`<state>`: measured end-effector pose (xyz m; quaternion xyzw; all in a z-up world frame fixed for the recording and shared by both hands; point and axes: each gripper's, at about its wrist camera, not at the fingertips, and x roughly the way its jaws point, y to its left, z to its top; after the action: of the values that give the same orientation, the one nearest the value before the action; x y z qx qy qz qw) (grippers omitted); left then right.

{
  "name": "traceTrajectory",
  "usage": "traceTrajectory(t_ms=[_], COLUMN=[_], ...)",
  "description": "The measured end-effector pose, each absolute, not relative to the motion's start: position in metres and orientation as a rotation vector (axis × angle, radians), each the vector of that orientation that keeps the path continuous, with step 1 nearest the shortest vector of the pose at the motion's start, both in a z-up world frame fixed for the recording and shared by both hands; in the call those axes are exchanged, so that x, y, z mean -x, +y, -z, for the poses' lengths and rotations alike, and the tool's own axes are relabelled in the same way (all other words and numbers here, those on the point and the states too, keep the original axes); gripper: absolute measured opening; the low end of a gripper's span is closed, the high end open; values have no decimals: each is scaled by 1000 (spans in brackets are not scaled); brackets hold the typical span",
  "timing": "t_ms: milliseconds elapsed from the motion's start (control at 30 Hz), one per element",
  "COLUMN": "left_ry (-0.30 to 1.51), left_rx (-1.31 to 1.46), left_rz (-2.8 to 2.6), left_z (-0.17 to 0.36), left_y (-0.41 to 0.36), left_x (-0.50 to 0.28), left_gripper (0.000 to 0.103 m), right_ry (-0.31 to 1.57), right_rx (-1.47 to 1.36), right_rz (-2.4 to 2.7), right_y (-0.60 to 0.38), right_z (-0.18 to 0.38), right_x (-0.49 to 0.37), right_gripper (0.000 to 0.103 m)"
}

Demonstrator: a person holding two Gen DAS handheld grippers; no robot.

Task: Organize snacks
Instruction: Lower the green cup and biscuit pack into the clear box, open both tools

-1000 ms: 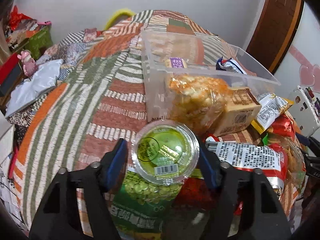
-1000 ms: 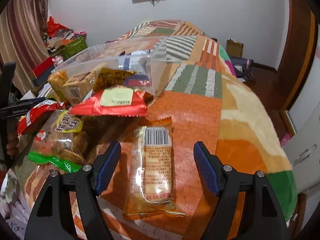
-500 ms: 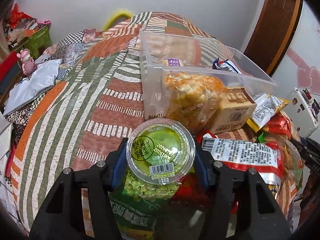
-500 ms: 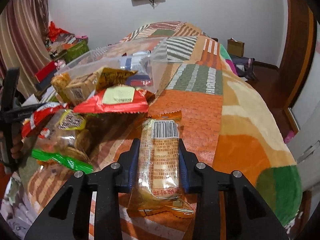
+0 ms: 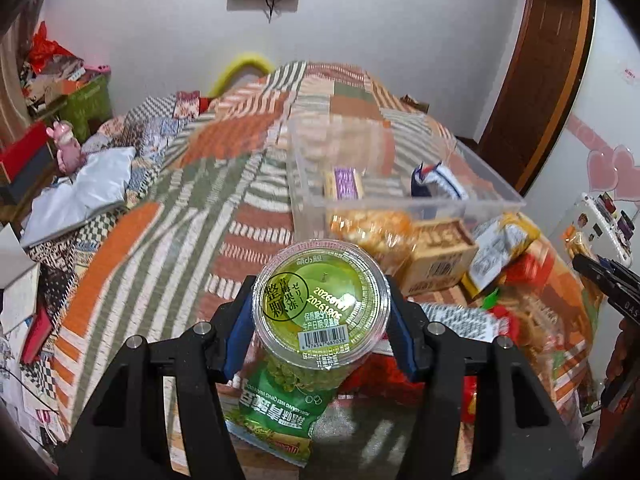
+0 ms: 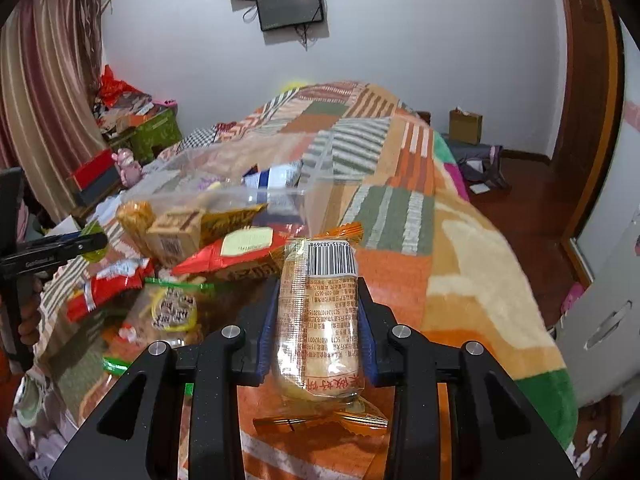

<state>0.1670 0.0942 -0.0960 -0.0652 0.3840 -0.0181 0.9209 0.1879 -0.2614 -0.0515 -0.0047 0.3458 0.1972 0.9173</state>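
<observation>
Snacks are clamped in both grippers above the quilted bed (image 5: pixel 168 216): a green jelly cup (image 5: pixel 322 306) between the left gripper (image 5: pixel 320 332) pads, a wrapped cake (image 6: pixel 320 312) between the right gripper (image 6: pixel 318 320) pads.

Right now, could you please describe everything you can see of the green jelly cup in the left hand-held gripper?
The green jelly cup is a round, clear plastic tub with a green foil lid bearing a black circular label, printed dates and a barcode sticker. It stands upright, lid toward the camera, clamped on both sides by the blue pads of the left hand-held gripper, above a green snack bag.
</observation>
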Motion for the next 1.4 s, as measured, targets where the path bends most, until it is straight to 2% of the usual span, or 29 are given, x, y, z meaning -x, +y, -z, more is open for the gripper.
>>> traceTrajectory(t_ms=[367,667,1400], left_ry=[718,710,885], left_rx=[104,121,-2], left_rz=[61,51,170], left_z=[58,50,97], left_y=[85,85,44], left_x=[-185,-224,-322], left_gripper=[58,58,58], right_ry=[599,586,830], right_rx=[5,18,168], right_rz=[-433,-535,-669], right_y=[-251,-211,-138], right_z=[17,9,57], right_x=[-206,-243,-330], right_gripper=[32,32,32])
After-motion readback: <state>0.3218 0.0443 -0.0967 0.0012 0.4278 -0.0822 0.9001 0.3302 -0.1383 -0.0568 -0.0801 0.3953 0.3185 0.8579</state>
